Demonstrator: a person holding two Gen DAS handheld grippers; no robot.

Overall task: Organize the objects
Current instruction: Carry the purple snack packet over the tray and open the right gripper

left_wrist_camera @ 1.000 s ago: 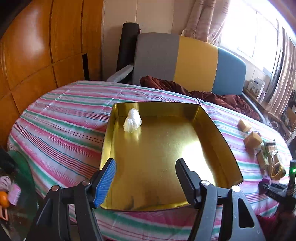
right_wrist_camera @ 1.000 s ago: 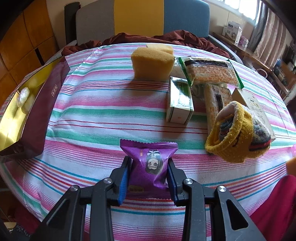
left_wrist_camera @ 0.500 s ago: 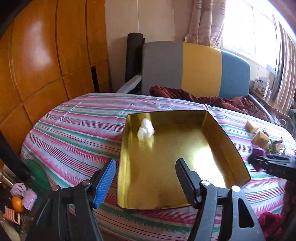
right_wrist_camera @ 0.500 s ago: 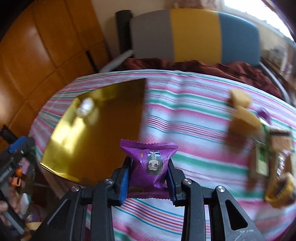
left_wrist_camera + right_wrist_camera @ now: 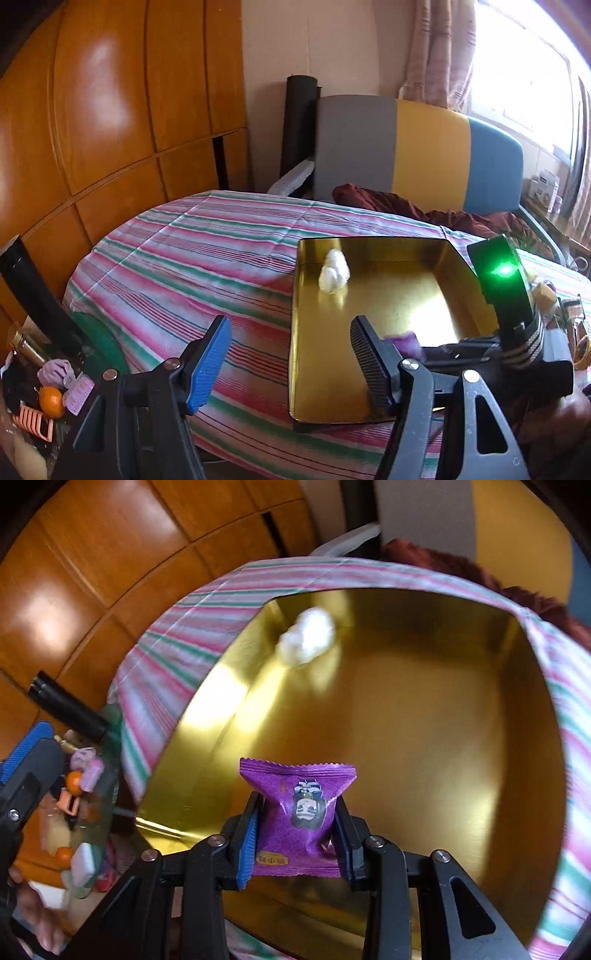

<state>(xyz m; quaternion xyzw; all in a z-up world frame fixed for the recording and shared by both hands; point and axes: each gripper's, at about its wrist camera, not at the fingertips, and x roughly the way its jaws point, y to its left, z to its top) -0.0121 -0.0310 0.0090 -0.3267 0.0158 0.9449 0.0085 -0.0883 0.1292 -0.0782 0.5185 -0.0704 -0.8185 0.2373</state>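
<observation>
The right gripper (image 5: pixel 297 838) was opening, pads still pinching a crinkly purple snack packet (image 5: pixel 299 812) above the shiny gold tray (image 5: pixel 424 738); the left gripper (image 5: pixel 288 358) gaped empty

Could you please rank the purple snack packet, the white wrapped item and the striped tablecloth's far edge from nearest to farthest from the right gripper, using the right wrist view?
1. Purple snack packet: clamped in the right gripper, above the gold tray.
2. White wrapped item: far-left corner of the tray.
3. Striped tablecloth far edge: beyond the tray.
</observation>
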